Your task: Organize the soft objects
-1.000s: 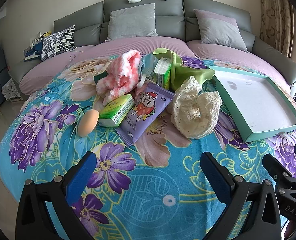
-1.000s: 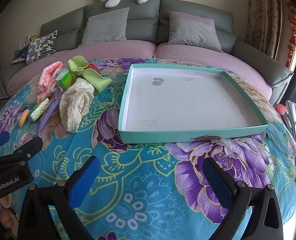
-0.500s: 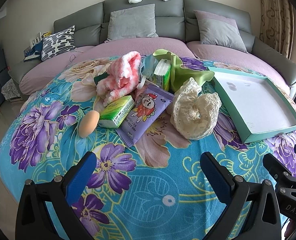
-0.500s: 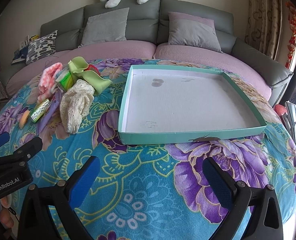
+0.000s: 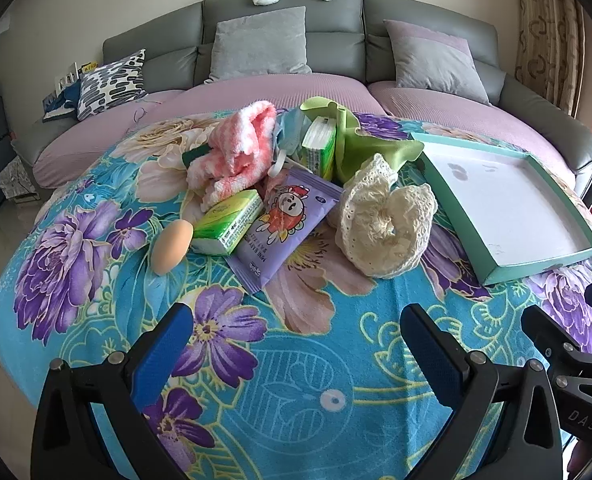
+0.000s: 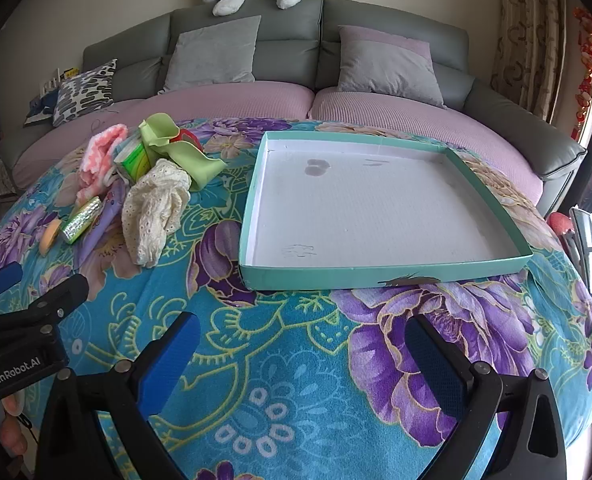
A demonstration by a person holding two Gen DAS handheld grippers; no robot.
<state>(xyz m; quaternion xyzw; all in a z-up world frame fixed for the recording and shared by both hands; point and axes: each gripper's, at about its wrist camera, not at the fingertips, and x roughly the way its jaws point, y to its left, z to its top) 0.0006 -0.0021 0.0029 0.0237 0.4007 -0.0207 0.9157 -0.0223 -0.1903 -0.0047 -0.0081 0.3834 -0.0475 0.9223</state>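
Both tongs (image 5: pixel 296 344) (image 6: pixel 302 344) agape — soft pile (image 5: pixel 296 200) untouched

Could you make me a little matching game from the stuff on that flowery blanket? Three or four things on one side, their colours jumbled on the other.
Things:
1. fluffy towel
2. lace cloth
3. egg-shaped sponge
4. wipes packet

Colours:
A. purple
B. cream
C. pink and white
D. orange

Pairs: 1-C, 2-B, 3-D, 4-A
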